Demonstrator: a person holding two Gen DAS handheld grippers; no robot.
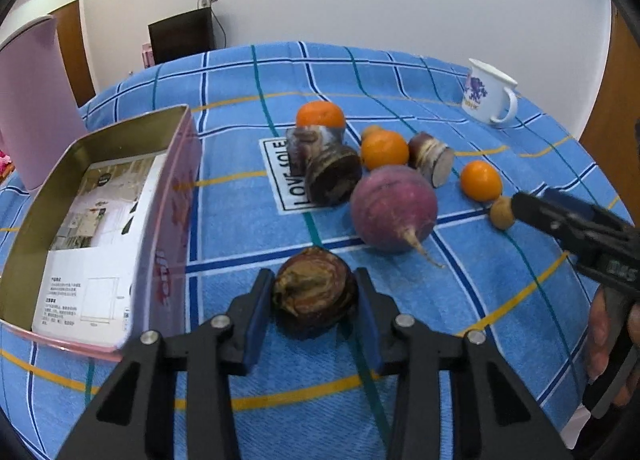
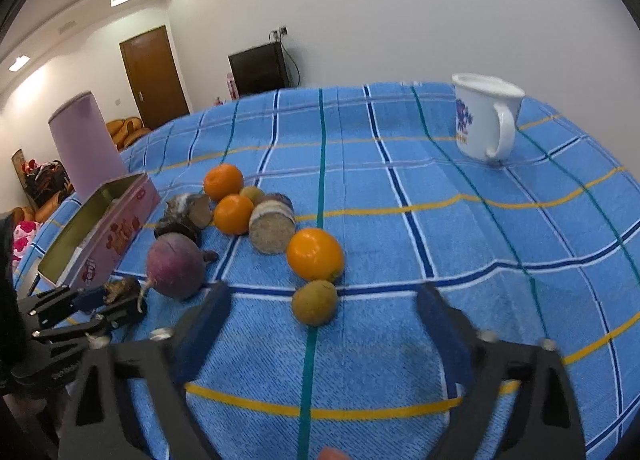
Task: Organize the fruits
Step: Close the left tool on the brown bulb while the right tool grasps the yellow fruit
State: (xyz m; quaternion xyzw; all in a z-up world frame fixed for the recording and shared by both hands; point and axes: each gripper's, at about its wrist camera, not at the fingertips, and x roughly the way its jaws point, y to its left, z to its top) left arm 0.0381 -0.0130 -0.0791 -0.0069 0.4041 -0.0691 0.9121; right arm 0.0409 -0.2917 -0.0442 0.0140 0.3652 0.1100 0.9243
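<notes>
Your left tool (image 1: pixel 316 302) is closed on a dark, wrinkled fruit (image 1: pixel 314 294) just beside the open pink tin (image 1: pixel 182 164) — its lumpy skin could roll out between the flat pads if you swing fast. Your right tool (image 2: pixel 320 320) is spread wide and empty over the small brown fruit (image 2: pixel 315 302); closing carelessly could nudge the touching orange (image 2: pixel 315 254) across the worktop (image 2: pixel 440 220).

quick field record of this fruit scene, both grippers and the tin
left gripper: shut on dark brown wrinkled fruit
right gripper: open, facing small tan round fruit
pink metal tin: open, printed card inside, no fruit visible in it
blue plaid tablecloth: oranges, purple round radish, white enamel mug
</notes>
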